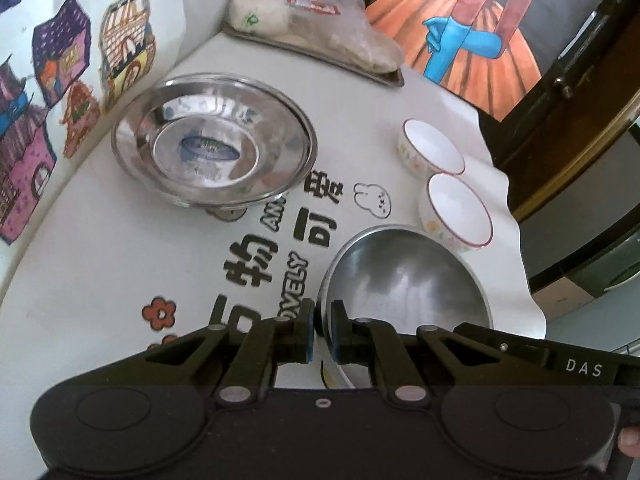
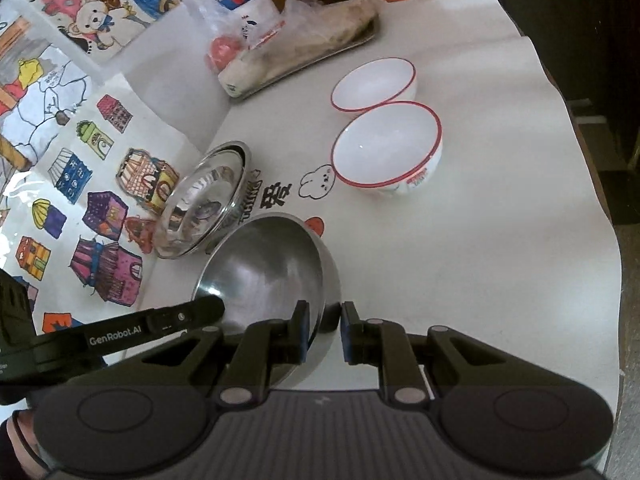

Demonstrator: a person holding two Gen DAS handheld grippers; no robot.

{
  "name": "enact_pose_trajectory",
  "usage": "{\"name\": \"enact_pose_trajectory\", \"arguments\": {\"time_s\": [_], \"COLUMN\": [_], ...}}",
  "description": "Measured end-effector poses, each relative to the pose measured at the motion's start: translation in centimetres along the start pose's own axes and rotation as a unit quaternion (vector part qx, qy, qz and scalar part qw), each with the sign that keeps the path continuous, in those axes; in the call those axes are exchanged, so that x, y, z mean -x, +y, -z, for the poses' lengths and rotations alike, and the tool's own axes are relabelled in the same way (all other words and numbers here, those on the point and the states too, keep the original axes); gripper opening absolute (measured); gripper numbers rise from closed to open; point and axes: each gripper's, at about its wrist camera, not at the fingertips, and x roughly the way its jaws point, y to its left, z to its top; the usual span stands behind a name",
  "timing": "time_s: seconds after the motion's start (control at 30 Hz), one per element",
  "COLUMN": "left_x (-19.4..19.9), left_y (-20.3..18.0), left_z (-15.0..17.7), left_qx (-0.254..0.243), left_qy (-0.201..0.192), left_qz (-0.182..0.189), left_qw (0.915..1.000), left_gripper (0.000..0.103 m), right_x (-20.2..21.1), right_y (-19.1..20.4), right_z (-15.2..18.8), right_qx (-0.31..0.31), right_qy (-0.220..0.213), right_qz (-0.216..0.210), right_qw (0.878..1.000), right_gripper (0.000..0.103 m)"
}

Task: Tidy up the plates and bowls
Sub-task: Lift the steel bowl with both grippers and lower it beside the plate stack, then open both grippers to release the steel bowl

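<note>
On the white worktop (image 1: 100, 280), nearest both cameras, a steel bowl (image 1: 404, 280) sits mouth up. Both hands angle steeply down toward it. The left tongs (image 1: 323, 330) are clamped on its left rim; the right tongs (image 2: 325, 334) pinch its right rim. Beyond stand a steel plate (image 1: 212, 144) and two white bowls (image 1: 456, 208).

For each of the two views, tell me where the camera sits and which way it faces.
Left wrist view: sits on the left gripper, looking down along its fingers at the metal bowl whose rim they pinch; a fingertip shows at bottom right.
Right wrist view: sits on the right gripper, looking down across the table; its fingers straddle the same bowl's wall.
Shared: the metal bowl, shiny steel plate, two white bowls, food tray.
</note>
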Motion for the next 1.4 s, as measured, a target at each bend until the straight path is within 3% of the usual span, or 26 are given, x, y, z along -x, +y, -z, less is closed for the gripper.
{"name": "enact_pose_trajectory", "arguments": {"time_s": [0.23,0.47,0.53,0.6,0.77,0.83,0.9,0.97,1.17,1.4], "left_x": [-0.2,-0.1,0.4,1.5,4.4,5.4,5.9,6.1,4.8,1.4], "left_y": [-0.5,-0.1,0.2,0.6,0.9,0.8,0.4,-0.2,-2.5,-4.0], "left_z": [-0.3,0.5,0.9,1.3,1.5,1.2,0.6,-0.3,-3.6,-6.2], "left_qx": [-0.013,-0.019,-0.017,-0.013,-0.022,-0.029,-0.038,-0.047,-0.098,-0.107], "left_qy": [-0.009,-0.023,-0.036,-0.058,-0.122,-0.143,-0.158,-0.165,-0.175,-0.163], "left_qz": [-0.007,-0.008,-0.01,-0.01,-0.031,-0.029,-0.024,-0.008,0.029,0.046], "left_qw": [0.9999,0.9995,0.9992,0.9982,0.9918,0.9888,0.9865,0.9851,0.9792,0.9798], "left_gripper": [0.011,0.025,0.033,0.048,0.063,0.07,0.085,0.093,0.1,0.102], "right_x": [-0.3,0.2,0.7,1.3,3.2,4.0,4.5,5.1,6.5,6.3], "right_y": [-0.4,-0.8,-1.1,-1.3,-1.8,-2.0,-2.1,-2.4,-2.6,-2.5], "right_z": [-0.3,-0.2,0.0,0.3,0.6,0.5,0.1,-0.5,-2.3,-3.3], "right_qx": [-0.005,0.003,0.007,0.012,0.03,0.033,0.033,0.026,0.037,0.083], "right_qy": [0.002,-0.007,-0.014,-0.026,-0.061,-0.074,-0.084,-0.093,-0.12,-0.165], "right_qz": [-0.012,-0.017,-0.015,-0.012,-0.003,-0.006,-0.007,-0.017,-0.011,0.023], "right_qw": [1.0,1.0,1.0,1.0,0.998,0.997,0.996,0.995,0.992,0.982], "right_gripper": [0.02,0.031,0.037,0.048,0.068,0.077,0.087,0.09,0.101,0.103]}}
